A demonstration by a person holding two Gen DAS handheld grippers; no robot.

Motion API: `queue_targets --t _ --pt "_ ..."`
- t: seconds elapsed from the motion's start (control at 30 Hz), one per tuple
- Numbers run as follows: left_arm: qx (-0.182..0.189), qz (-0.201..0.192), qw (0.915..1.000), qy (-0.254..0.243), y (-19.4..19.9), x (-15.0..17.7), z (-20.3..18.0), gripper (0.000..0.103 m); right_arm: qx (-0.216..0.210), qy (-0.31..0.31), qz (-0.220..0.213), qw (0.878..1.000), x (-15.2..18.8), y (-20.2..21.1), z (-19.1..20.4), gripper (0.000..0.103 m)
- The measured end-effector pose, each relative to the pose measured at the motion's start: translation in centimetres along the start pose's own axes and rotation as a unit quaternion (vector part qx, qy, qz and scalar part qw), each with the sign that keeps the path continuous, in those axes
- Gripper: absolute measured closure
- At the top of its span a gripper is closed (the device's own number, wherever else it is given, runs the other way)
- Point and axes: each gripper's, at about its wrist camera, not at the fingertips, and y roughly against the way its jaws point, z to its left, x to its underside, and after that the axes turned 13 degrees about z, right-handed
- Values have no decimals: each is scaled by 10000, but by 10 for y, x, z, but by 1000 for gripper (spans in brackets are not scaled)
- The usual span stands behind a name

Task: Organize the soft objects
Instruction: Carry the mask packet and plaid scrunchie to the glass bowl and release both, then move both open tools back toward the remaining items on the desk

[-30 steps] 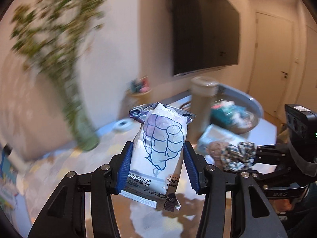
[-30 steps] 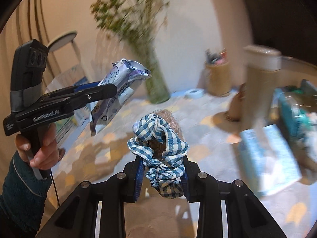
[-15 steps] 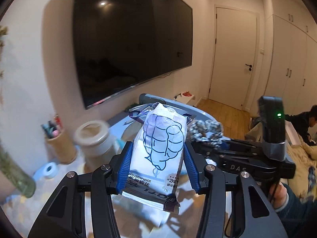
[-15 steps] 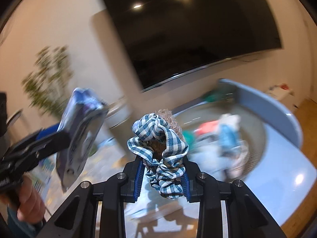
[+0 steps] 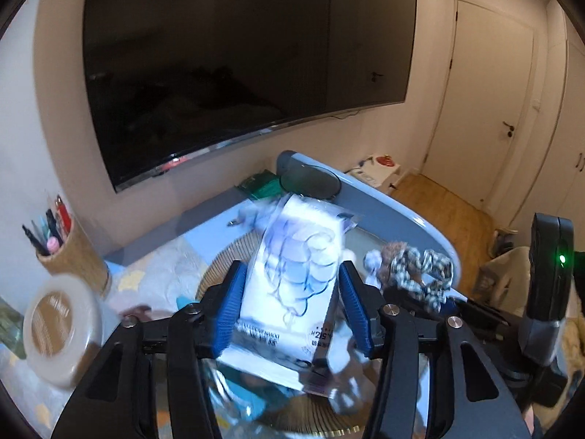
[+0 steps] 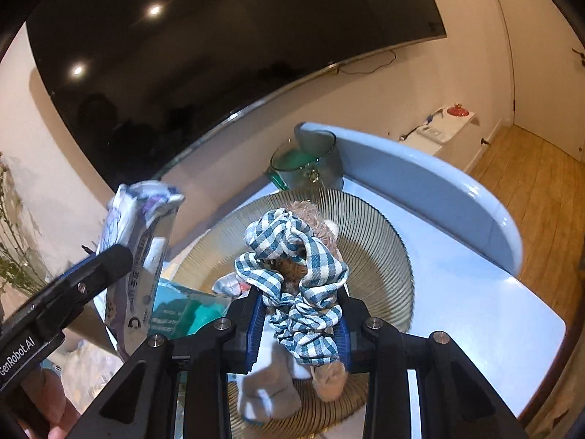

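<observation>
Left wrist view puts the flat white plastic packet printed with a blue quilted outline (image 5: pixel 299 274) between the blue pads of the left claw (image 5: pixel 292 307), its long axis running from six o'clock up toward twelve and its sealed top edge tilted slightly to one o'clock; it is blurred. That claw's jaws are opening, with the packet between them and a sliver of gap showing at the right pad. Below it sits the round ribbed wire basket (image 5: pixel 219 274) on the pale blue surface (image 5: pixel 153 267), with blurred soft items inside that cannot be made out here. At eight o'clock stand a beige round-lidded jar (image 5: pixel 60 323) and a woven pen cup (image 5: pixel 73 256). Right wrist view shows the right claw (image 6: pixel 299 325) pinching the blue-and-white gingham fabric scrunchie (image 6: pixel 296 274) tightly between its pads, the bunched loop standing up toward twelve o'clock over the basket (image 6: pixel 384 226). Inside the basket lie a brown plush toy (image 6: pixel 314 216), a grey-and-white sock-like piece (image 6: pixel 267 391) at six o'clock, and a teal packet (image 6: pixel 182 314) at nine. A clear glass mug (image 6: pixel 307 161) stands just beyond the basket rim at twelve.
</observation>
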Motion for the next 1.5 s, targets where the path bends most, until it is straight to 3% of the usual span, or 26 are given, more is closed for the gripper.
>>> queue_targets --t 0.03,0.07,0.13,0.2,0.37,0.47,0.63,0.8,0.97,1.1,1.3,1.5 --pt "-15 -14 10000 -13 -3 -3 -2 32 -38 20 55 10000 -2 -4 0 68" --pt "-36 -44 10000 -25 -4 -4 -4 27 -113 13 118 9999 -3 -7 0 63" --pt "-66 -22 9999 -84 -7 -5 -6 27 -379 -146 205 9990 -3 -11 -5 36" --pt "13 97 9999 -96 -7 -3 -7 27 -643 -254 210 9974 2 -8 -12 34" --pt "335 -48 9992 -197 18 16 -12 27 -415 -84 175 9990 16 13 -14 34" --pt "125 -274 9991 -288 46 27 -15 26 -366 82 -20 9993 31 32 -6 34" --pt "133 -506 9985 -169 91 48 -3 27 -298 469 -292 9980 58 60 27 34" --pt "-353 -742 9965 162 140 81 35 26 -460 926 -402 9938 85 84 67 32" --pt "-793 -831 9912 656 183 123 101 26 -742 1649 -579 9818 120 102 130 18" --pt "-1204 -707 9849 1024 215 160 157 26 -1051 2363 -172 9658 157 86 194 11" --pt "-1494 -830 9726 1574 255 207 224 27 -880 3354 685 9354 210 22 277 10" --pt "-1530 -832 9642 2000 248 237 273 27 -1297 3322 1861 9155 236 -46 316 10"
